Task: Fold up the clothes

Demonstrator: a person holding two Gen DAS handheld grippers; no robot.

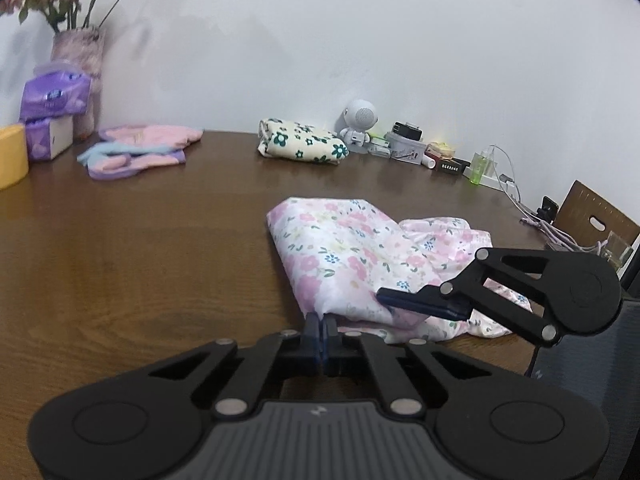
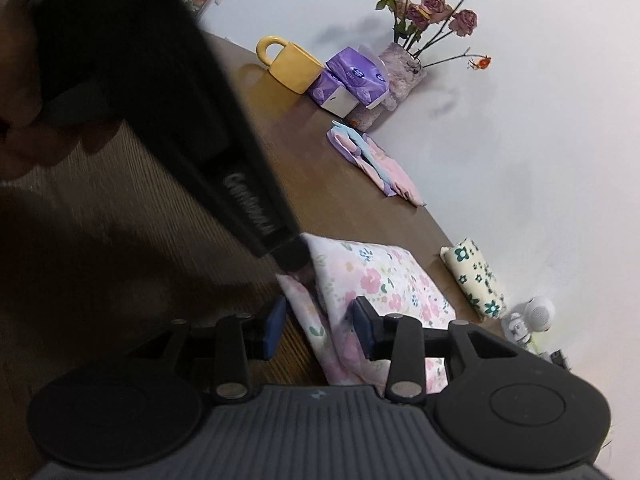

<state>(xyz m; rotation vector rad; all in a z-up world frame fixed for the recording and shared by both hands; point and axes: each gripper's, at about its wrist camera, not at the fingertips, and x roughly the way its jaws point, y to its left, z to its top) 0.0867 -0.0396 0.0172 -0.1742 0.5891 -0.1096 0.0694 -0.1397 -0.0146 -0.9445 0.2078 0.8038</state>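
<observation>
Pink floral cloth [image 1: 340, 256] on wooden table [image 1: 140, 240], left gripper [image 1: 323, 326] fingers pinching its corner — right gripper [image 2: 320, 330] fingers parted astride it.

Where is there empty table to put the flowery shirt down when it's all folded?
The wide bare wood of the table, left of the pink floral garment and in front of the pink gloves, is free. By the wall near the robot figurine it's crowded.

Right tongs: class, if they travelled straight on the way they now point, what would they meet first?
Most likely the pink floral garment: the open right tongs already straddle its near edge on the wooden table. Depth is hard to judge here.
</observation>
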